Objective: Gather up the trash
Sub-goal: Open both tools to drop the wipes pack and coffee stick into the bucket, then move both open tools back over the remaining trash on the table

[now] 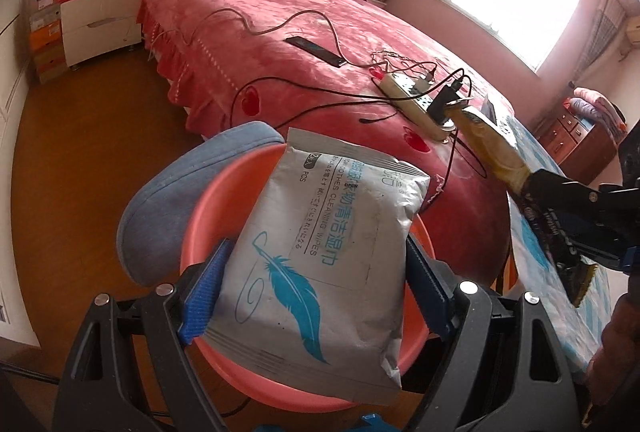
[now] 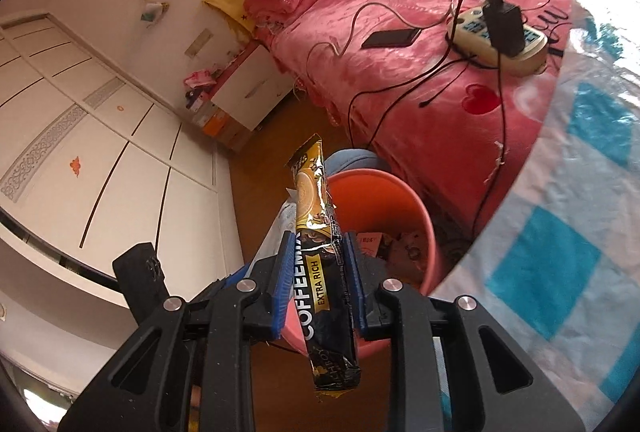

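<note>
I have my left gripper (image 1: 316,284) clamped on the wipes pack (image 1: 320,264) over the pink bin (image 1: 208,224), my right gripper (image 2: 318,284) at three o'clock pinching the coffee sachet (image 2: 320,256) for dropping.

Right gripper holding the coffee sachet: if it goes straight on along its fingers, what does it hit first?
Probably the pink bin: the right gripper, shut on the coffee sachet, points down toward its open mouth, where wrappers already lie. Depth is unclear; the near rim may come first.
</note>
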### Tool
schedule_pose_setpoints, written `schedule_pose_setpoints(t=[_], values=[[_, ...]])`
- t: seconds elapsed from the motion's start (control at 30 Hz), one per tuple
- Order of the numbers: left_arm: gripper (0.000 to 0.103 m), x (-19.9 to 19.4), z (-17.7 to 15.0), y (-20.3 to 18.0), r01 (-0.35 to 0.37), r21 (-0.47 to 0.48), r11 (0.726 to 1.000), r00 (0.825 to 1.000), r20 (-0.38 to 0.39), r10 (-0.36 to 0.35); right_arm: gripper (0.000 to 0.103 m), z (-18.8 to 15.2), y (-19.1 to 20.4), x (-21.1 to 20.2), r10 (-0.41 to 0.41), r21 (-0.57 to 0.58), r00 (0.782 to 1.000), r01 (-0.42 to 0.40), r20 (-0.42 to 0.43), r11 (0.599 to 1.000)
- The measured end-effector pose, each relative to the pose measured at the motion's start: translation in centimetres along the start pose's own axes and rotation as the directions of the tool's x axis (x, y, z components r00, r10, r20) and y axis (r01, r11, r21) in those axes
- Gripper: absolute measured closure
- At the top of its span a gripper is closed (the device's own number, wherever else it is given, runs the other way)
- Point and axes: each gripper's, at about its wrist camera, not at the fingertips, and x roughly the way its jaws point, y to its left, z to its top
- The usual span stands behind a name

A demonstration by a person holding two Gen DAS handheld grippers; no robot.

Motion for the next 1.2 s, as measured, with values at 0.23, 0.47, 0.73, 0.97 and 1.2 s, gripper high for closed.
schedule_pose_setpoints(t=[0.23,0.47,0.73,0.97,1.2], values=[[0.019,0.0,-0.2,0.5,-0.016,-0.015,1.0,1.0,0.024,0.016,0.04,-0.3,-1.7,0.0,-0.009,0.044,1.0,0.008,0.017,0.999],[0.018,-0.6,0.1,-0.3,-0.032,0.015,0.999,0.998,0.049,0.032,0.022,-1.4,-2.2,-3.9,-0.15,-0.039,0.98,0.156,0.132,0.987],[0.013,-1.0,0.1,-2.8,-0.031,0.073,0.997,0.999,0.043,0.028,0.02,-2.8,-4.1,-6.0,-0.258,-0.061,0.949,0.273,0.179,0.96],[0.012,-1.2,0.0,-5.5,-0.015,0.112,0.994,0.999,0.035,0.011,0.015,-3.9,-5.4,-7.8,-0.356,-0.063,0.905,0.379,0.232,0.923],[0.012,-1.5,-0.1,-8.2,0.007,0.154,0.988,1.0,0.025,-0.01,0.012,-4.4,-6.7,-9.6,-0.402,-0.047,0.877,0.428,0.264,0.903]])
